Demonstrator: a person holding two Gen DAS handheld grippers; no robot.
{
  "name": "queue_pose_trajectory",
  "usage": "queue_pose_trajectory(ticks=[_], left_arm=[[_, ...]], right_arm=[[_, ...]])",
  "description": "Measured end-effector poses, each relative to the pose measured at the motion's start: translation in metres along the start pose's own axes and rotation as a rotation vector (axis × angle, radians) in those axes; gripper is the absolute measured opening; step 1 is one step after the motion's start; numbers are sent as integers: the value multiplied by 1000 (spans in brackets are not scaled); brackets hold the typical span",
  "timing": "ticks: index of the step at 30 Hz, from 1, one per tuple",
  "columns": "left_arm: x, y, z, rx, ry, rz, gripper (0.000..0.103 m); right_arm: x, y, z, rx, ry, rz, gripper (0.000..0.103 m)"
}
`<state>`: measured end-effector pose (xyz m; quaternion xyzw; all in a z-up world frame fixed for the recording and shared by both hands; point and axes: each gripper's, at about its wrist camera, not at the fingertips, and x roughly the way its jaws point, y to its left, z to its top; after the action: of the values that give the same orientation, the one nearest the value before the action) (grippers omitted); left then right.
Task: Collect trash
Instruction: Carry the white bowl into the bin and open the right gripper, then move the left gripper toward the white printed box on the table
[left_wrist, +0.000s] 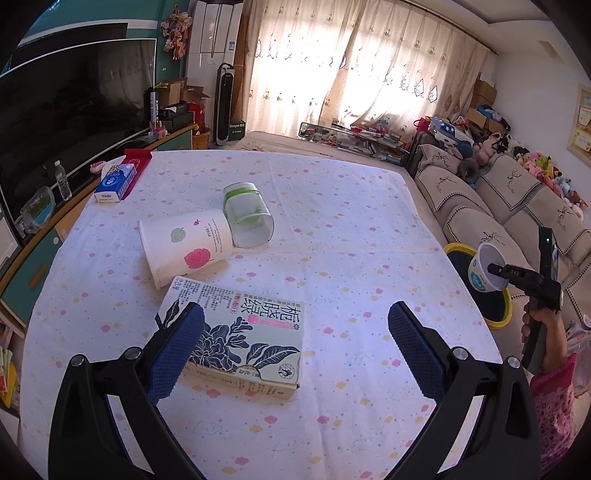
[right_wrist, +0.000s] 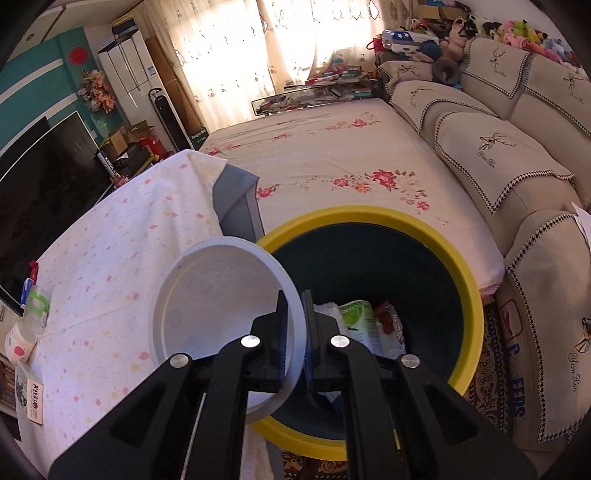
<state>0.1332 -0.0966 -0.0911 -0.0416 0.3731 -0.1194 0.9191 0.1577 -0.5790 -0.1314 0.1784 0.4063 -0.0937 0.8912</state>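
My right gripper (right_wrist: 293, 306) is shut on the rim of an empty white plastic cup (right_wrist: 221, 310), one finger inside and one outside. It holds the cup beside the table's edge, over the near rim of a yellow-rimmed dark bin (right_wrist: 458, 258) with wrappers at its bottom. In the left wrist view the same cup (left_wrist: 487, 267) and right gripper (left_wrist: 496, 268) hang above the bin (left_wrist: 500, 323). My left gripper (left_wrist: 295, 325) is open low over the table, its left blue finger (left_wrist: 177, 347) over a flowered carton (left_wrist: 251, 339). Beyond the carton lie a tipped white paper cup (left_wrist: 184, 249) and a clear green-banded container (left_wrist: 247, 214).
A tissue pack (left_wrist: 112, 182) sits at the far left of the spotted tablecloth (left_wrist: 351, 221). A TV cabinet with a water bottle (left_wrist: 62, 181) runs along the left. A flowered bed (right_wrist: 332, 155) and a beige sofa (right_wrist: 498, 155) lie behind the bin. A person's pink sleeve (left_wrist: 554, 406) is at right.
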Motion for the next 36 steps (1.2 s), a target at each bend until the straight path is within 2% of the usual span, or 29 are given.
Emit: queue_pose_trajectory(ticks=[3,7,10,14,22,33,36], left_arm=[[1,-6,-1,15,5,0,98],[-1,-10,-2,26,1,5,98],[-2,-7,-1,18,2,6,98],[0,-4,-2,11,6,7,98],[8,10,-8,4,30,-8,98],[20,67,-20,-58,69,-27,98],[25,75,-21,-43,78,-33,98]], right_arm=[[10,-8,-5,7,22,-12,8],[17,-12,-8,22,26,-33,22],[13,-12,-11,32,14,-31,23],[5,-3,-10,15,-6,-30,30],[-5,11,-12,-13,-20,-6,31],[-12,27,-12,-43,-36,8,33],[-10,32,-12,-52,-32,12,33]])
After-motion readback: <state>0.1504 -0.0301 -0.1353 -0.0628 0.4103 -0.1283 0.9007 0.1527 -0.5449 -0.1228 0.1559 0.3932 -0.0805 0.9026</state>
